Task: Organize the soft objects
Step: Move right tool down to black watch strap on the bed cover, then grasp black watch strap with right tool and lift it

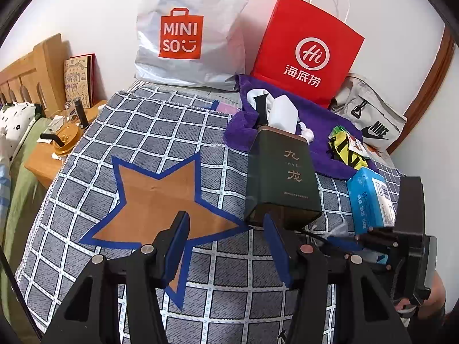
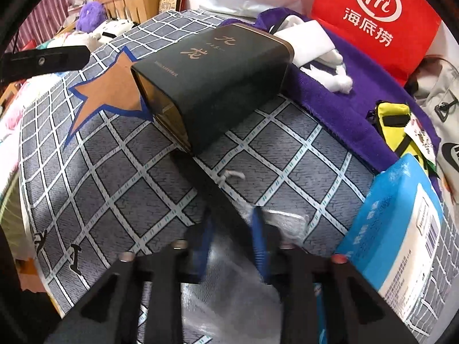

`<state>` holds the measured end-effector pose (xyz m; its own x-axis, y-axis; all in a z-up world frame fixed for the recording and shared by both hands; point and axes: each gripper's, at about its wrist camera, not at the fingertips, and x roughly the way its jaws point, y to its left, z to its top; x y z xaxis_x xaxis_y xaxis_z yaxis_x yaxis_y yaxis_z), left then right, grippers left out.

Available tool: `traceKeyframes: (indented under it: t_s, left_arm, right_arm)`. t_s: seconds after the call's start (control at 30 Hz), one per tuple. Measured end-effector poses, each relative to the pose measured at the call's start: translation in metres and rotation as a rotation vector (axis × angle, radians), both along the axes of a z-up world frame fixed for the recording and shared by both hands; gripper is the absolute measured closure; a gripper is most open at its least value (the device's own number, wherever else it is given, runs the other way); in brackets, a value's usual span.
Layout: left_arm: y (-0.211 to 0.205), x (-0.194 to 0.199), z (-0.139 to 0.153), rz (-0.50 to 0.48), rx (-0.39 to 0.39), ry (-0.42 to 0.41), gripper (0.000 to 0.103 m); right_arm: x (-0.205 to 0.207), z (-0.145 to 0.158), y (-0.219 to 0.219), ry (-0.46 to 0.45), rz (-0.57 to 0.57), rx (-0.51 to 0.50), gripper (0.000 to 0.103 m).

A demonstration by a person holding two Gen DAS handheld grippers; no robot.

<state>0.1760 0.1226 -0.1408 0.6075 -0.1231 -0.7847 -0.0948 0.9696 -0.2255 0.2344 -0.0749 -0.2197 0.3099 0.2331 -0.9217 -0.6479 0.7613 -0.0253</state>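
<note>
Ahead of the left gripper's (image 1: 226, 238) parted jaws lies a dark green tin (image 1: 282, 177) lettered 九龙, while the right gripper (image 2: 232, 232) pinches crinkled clear plastic (image 2: 275, 223).

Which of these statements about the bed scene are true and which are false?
1. The dark green box lies on the checked cover. True.
2. The red paper bag lies flat. False: it stands upright against the wall.
3. The left tool is open and empty. True.
4. The blue tissue pack sits inside the white Miniso bag. False: it lies on the cover.
5. A purple towel lies before the red bag. True.
</note>
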Motion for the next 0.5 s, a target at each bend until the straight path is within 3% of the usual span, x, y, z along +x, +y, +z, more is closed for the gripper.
traceKeyframes:
  t_s: [0.33,0.5]
  left_arm:
    - [0.002,-0.016,-0.003,0.013,0.005,0.014,0.051]
    - [-0.001,-0.024,-0.009,0.017,0.022,0.043,0.051]
  right_arm:
    - [-0.04,0.002,-0.01,0.138,-0.034,0.184,0.096]
    - [-0.059,0.012,-0.01,0.113,-0.065,0.27,0.096]
